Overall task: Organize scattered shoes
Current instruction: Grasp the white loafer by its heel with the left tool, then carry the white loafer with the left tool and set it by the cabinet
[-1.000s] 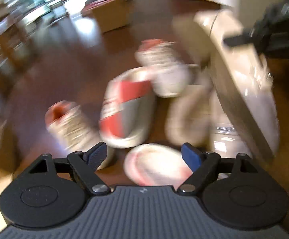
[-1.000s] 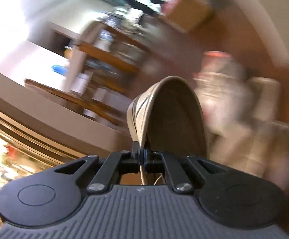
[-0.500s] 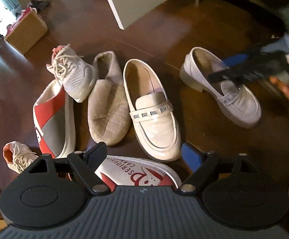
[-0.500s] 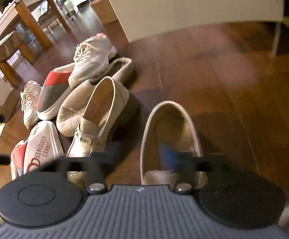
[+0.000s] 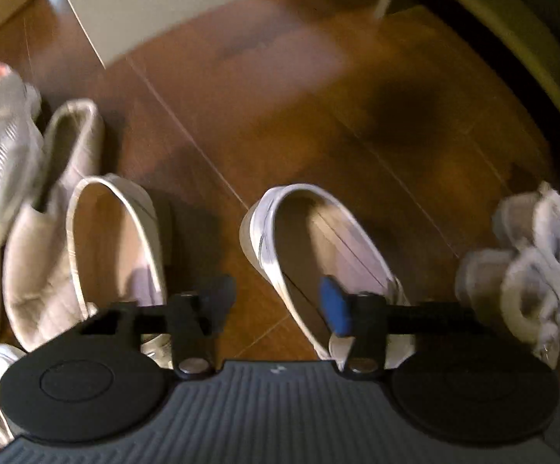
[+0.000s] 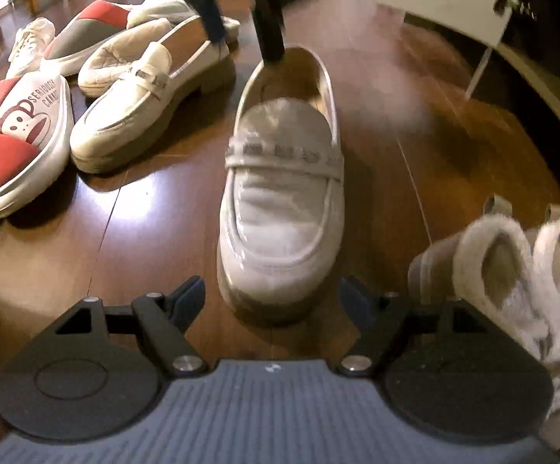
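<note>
Loafer (image 6: 283,193) heel rim between closing left gripper (image 5: 276,305) fingers, contact blurred; right gripper (image 6: 272,297) wide, empty.

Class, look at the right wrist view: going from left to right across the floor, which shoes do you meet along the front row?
Red-and-white monkey slipper → cream loafer lying in the pile → cream loafer standing alone in the middle → pair of fluffy slippers.
</note>
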Available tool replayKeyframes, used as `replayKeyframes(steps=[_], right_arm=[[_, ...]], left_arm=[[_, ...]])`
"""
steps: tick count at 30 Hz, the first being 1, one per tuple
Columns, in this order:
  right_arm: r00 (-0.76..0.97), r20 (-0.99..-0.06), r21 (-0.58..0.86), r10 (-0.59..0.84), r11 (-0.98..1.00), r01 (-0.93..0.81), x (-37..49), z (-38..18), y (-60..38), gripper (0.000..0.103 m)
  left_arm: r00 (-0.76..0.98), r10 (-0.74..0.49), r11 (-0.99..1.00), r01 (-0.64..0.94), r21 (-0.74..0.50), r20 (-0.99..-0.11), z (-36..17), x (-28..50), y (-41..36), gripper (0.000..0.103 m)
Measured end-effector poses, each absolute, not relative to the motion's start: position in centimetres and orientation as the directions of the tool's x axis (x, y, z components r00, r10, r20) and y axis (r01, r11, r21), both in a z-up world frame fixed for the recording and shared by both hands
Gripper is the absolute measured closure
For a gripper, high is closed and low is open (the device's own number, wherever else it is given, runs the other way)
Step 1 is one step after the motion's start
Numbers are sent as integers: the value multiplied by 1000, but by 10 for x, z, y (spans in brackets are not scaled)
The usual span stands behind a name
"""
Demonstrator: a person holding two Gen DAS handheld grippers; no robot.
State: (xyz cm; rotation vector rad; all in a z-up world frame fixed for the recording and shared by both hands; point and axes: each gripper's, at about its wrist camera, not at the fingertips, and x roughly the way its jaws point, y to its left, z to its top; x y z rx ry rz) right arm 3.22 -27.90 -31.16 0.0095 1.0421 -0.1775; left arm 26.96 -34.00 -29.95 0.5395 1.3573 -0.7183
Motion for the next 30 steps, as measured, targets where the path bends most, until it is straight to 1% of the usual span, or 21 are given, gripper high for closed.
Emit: replayKeyframes(steps=[1, 3, 4, 7, 12, 14, 17, 20, 26, 30], right_arm=[[503, -853, -72, -140, 986, 152, 37, -311, -277, 30], [497, -854, -89, -153, 985, 150, 52, -319, -276, 34], [491, -855, -102, -163, 984, 149, 58, -323, -276, 37], [480, -856, -137, -193, 979, 150, 67, -328, -281, 40], [448, -874, -117, -189, 976, 184, 99, -329, -316, 40], [418, -890, -106, -181, 975, 195, 127, -329, -349, 40], [380, -910, -90, -165, 974, 208, 148, -329, -382, 40], [311, -940, -71, -140, 972, 225, 171, -328, -437, 40], [272, -953, -55, -132, 959, 276, 169, -330, -505, 39], [269, -954, -52, -136, 954, 296, 149, -331, -540, 39]], left_arm=[[53, -139, 682, 729, -57, -989, -304, 270, -341, 70], [19, -125, 690, 720, -74, -992, -320, 273, -343, 79], [10, -132, 696, 713, -85, -991, -324, 275, -345, 89], [36, -132, 690, 721, -65, -991, -327, 279, -355, 90], [144, -148, 665, 747, 9, -979, -328, 291, -391, 90], [174, -154, 660, 751, 29, -973, -329, 295, -407, 90], [215, -171, 647, 760, 55, -961, -332, 305, -441, 90], [245, -179, 606, 790, 89, -953, -338, 305, -474, 90], [257, -229, 540, 836, 97, -939, -344, 280, -535, 89], [255, -252, 493, 864, 103, -933, -347, 261, -555, 88]])
